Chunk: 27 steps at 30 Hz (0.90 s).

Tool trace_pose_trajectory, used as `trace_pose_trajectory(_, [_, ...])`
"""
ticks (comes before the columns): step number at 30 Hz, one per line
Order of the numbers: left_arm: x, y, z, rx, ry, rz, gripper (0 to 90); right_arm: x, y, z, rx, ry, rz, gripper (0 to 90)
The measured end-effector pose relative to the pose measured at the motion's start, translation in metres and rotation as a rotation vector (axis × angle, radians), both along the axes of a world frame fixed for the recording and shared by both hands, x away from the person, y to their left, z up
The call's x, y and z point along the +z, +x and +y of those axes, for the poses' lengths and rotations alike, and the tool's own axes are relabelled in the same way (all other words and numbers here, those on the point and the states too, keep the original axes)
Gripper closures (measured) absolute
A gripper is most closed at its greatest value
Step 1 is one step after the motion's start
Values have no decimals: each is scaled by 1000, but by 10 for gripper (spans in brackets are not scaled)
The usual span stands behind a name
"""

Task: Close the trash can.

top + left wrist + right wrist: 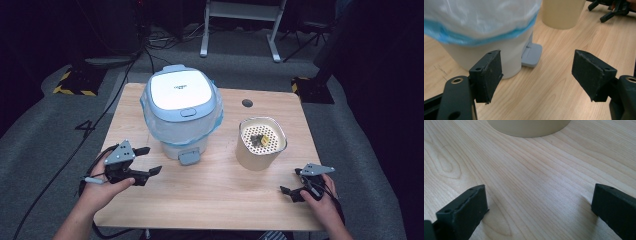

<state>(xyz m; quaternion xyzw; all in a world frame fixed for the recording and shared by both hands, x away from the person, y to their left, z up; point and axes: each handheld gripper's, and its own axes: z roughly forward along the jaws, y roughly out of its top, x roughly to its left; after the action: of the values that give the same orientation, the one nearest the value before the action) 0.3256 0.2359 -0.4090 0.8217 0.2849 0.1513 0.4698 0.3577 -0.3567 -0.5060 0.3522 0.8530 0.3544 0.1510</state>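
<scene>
From my screen, the wooden table [210,190] is lit brightly from above, like a stage, while the floor and the room around it sink into dark. The white lid of the cooker [181,90] shines so much that its top looks washed out (I can hardly read the small print on it). Soft shadows sit under the cooker and the cream pot [260,150]. The high view is a bit grainy. In the left gripper view the near black pads [490,75] look sharp, but the plastic wrap [474,20] up close is blurry. In the right gripper view the wood grain is clear, and soft shadows lie beside the pads [466,210].
</scene>
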Motion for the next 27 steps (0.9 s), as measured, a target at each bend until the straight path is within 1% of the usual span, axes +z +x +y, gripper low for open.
trace_pose_trajectory(4, [-22,1,3,38,7,26,239,0,0,0,-1,-2,0,2])
trace_pose_trajectory(6, [-33,1,4,63,7,46,231,0,0,0,-1,-2,0,3])
trace_pose_trajectory(7, [-38,2,5,69,15,50,229,0,0,0,-1,-1,0,3])
trace_pose_trajectory(10, [-51,3,7,102,23,77,228,0,0,0,-1,-2,0,2])
trace_pose_trajectory(11, [-55,4,8,107,34,81,227,0,0,0,-1,-2,0,2])
trace_pose_trajectory(13, [-64,5,9,128,38,98,225,0,0,0,-1,-2,0,2])
trace_pose_trajectory(15, [-72,7,9,147,46,101,224,0,-2,1,-19,-1,0,2])
trace_pose_trajectory(17, [-79,9,10,167,73,114,220,0,-2,1,-30,-3,-1,2])
trace_pose_trajectory(19, [-86,12,8,187,111,134,213,0,-3,1,-40,-3,-1,2])
trace_pose_trajectory(21, [-92,13,7,195,138,144,208,0,-4,1,-45,-2,0,2])
trace_pose_trajectory(22, [-94,14,6,194,151,155,208,0,-4,1,-45,-2,0,2])
trace_pose_trajectory(23, [-95,15,4,194,181,171,210,0,-4,1,-45,-2,0,2])
trace_pose_trajectory(24, [-95,15,3,199,195,170,207,0,-4,1,-45,-2,0,2])
trace_pose_trajectory(27, [-95,16,3,197,193,180,197,0,-4,1,-45,-2,0,2])
